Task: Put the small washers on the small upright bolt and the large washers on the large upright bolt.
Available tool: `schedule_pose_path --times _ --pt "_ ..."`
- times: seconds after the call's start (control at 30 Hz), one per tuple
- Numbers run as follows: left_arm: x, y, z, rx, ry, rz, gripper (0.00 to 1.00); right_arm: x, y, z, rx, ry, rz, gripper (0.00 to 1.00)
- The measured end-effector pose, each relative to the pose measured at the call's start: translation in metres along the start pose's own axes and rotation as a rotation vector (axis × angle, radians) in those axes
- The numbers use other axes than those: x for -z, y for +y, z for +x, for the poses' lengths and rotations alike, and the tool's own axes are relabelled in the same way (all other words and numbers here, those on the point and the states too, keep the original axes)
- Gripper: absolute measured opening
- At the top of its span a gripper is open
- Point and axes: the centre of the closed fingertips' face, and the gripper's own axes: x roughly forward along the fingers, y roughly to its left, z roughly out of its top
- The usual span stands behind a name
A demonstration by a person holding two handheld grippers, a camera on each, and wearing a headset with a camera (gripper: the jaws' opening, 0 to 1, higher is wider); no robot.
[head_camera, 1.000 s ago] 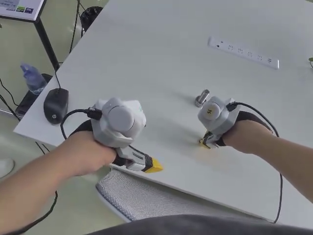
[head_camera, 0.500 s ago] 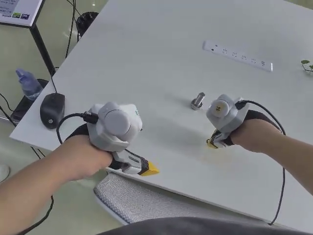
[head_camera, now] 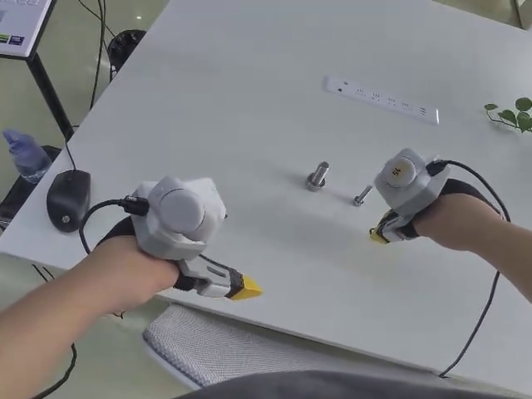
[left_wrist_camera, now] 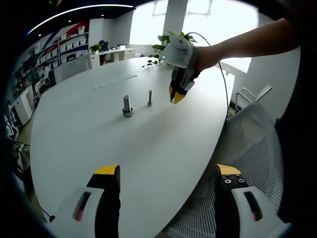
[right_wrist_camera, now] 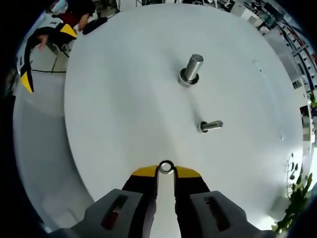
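Washer (right_wrist_camera: 166, 167), likely light, stiff and slippery, is sitting rim-pinched in the right gripper (right_wrist_camera: 166, 173); left gripper (left_wrist_camera: 167, 171) is gaping empty.

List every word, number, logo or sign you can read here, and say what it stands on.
Nothing reads with certainty.
yellow sticker on the right gripper: dark marks, perhaps digits, too small to read.
mouse: a small light logo, blurred.
screen: coloured labels, too small to read.
power strip: no legible marking.
washer between the right gripper's tips: no text.
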Motion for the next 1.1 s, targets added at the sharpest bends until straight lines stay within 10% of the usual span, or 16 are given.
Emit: schedule_pose_path --times 0.57,1.1 --pt "0.005 -0.002 0.004 0.013 0.024 -0.009 0.76 -0.027 -0.028 -0.038 0.017 -0.039 -0.023 0.13" --pt "0.004 -0.001 -0.001 0.008 0.019 -0.035 0.76 -0.054 -0.056 -0.023 -0.017 -0.022 -0.109 0.13"
